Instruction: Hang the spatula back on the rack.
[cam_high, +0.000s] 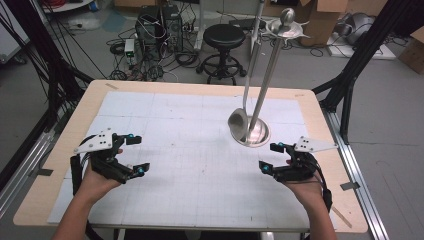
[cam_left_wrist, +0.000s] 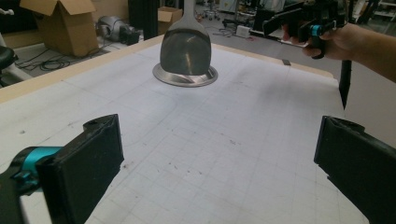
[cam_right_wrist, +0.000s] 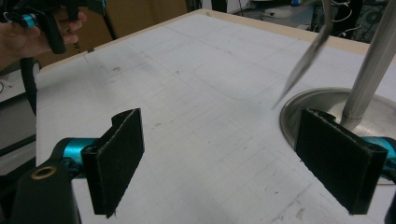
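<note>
On the worktop (cam_high: 190, 90), covered by a white gridded mat, a metal stand (cam_high: 260, 107) rises from a round base at the right of centre. A steel ladle (cam_high: 239, 122) hangs from its top, the bowl just above the base. The left hand-held gripper (cam_high: 135, 155) rests low at the mat's left side, jaws spread wide with nothing between them. The right hand-held gripper (cam_high: 269, 157) sits just beside the stand's base, jaws likewise apart and empty, well apart from the left one.
</note>
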